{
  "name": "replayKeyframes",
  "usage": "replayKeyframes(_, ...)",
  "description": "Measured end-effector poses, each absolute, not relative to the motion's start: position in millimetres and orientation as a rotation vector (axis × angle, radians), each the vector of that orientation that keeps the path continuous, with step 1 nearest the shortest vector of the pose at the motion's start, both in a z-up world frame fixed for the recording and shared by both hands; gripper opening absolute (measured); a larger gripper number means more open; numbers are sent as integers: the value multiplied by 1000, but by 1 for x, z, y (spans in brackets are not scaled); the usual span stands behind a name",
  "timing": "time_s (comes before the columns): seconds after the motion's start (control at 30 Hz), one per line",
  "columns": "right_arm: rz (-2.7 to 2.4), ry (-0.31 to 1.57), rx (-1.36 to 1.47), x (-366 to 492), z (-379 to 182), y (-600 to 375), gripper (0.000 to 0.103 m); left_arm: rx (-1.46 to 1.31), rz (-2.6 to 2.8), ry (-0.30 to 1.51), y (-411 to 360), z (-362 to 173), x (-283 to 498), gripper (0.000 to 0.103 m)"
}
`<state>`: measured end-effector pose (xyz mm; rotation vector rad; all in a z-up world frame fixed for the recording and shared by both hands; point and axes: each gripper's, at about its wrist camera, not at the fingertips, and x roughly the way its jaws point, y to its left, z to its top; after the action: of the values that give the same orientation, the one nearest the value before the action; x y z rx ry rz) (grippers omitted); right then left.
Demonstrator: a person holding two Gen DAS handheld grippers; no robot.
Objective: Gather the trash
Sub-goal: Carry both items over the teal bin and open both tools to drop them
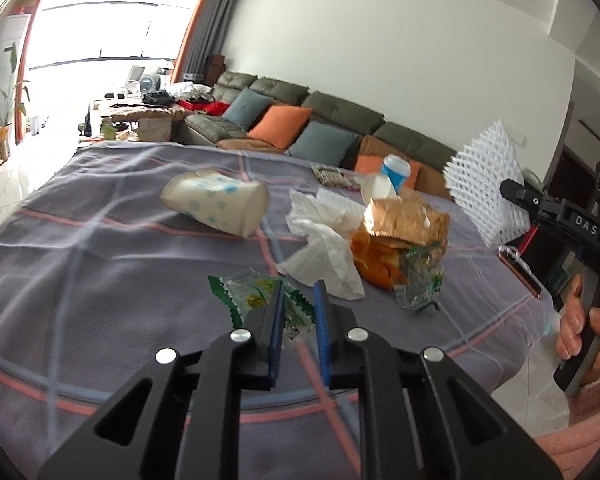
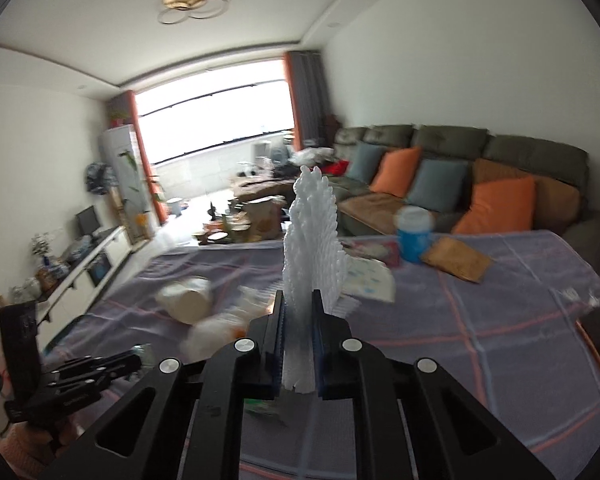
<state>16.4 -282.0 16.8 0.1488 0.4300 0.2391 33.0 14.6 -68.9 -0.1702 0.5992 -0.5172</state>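
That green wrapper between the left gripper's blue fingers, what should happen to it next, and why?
Probably lift it off the cloth. The left gripper looks closed around the green wrapper, which still lies on the checked cloth, while the right gripper already holds the white foam net raised.

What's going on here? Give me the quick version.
A person is clearing trash off a table covered with a plaid cloth, with a claw in each hand. The right claw is shut on a white foam net, held up clear of the table. The left claw is around a green-edged clear wrapper on the cloth. Tissues, snack bags and a toppled paper cup still lie there.
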Motion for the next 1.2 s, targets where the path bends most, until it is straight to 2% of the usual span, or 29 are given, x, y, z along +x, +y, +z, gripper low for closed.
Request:
replayKeyframes(0.33, 764, 509, 90, 75, 18, -141, 12, -176, -307, 469, 100, -20, 7, 16)
replayKeyframes(0.53, 981, 563, 79, 104, 22, -59, 12, -176, -97, 467, 169, -12, 6, 16)
replayKeyframes(0.73, 1121, 645, 103, 130, 19, 20, 12, -211, 83, 507, 237, -23, 17, 16)
replayKeyframes(1.2, 1126, 922, -40, 178, -57, 150, 12, -320, 174, 650, 323, -81, 44, 17)
